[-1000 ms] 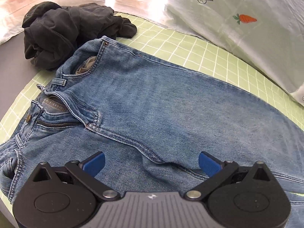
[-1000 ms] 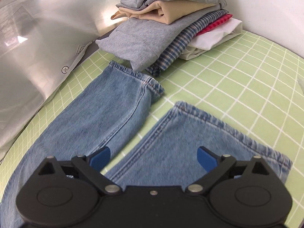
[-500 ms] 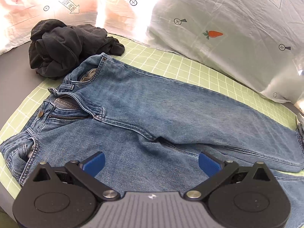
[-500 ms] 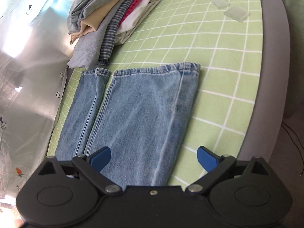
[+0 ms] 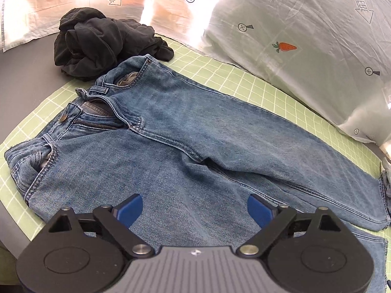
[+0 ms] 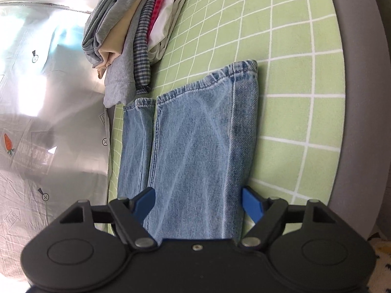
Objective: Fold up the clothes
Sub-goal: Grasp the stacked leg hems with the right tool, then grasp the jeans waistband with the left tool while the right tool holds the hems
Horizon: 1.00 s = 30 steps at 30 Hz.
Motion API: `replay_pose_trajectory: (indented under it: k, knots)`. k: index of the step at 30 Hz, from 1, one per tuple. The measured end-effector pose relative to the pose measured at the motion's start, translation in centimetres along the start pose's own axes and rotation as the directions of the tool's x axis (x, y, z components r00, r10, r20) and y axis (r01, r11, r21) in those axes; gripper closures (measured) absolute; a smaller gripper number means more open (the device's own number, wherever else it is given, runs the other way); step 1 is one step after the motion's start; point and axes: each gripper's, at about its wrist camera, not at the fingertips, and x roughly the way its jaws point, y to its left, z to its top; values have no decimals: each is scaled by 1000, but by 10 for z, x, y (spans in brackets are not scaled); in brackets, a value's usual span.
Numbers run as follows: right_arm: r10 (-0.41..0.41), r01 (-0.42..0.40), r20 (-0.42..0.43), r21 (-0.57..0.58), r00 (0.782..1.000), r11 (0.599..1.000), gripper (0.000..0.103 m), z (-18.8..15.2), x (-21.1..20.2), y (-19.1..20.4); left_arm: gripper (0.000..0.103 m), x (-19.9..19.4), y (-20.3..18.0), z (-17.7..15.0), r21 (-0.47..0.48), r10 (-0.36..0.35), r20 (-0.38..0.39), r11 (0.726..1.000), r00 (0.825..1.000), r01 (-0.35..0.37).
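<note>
The jeans (image 5: 195,146) run under the left gripper's body, so that near stretch is hidden. In the right wrist view their waist end is cut off, and the folded stack (image 6: 129,36) tops out past the frame.

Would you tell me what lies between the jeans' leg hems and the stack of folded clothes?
In the right wrist view, only a short strip of bare green checked mat separates the jeans hems from the stack of folded clothes.
</note>
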Motion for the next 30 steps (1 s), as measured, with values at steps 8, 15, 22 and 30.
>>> replay_pose_trajectory:
  k: [8,15,22,30]
  knots:
    - [11,-8,-23,137,1000,991,86,-9,7,-20,44,-6,30,-8,-112,15,-50,994,999,-21]
    - [-33,35,-12,129,999,991,95,-12,8,-18,48,-9,76,-16,-273,28,-65,961,997,-45]
    - [-72,72,-4,132,997,989,95,-13,8,-12,48,-16,127,-16,-425,30,-15,905,999,-34]
    - [-129,125,24,132,991,983,95,-17,7,-2,47,-23,189,-13,-583,121,-7,806,993,-102]
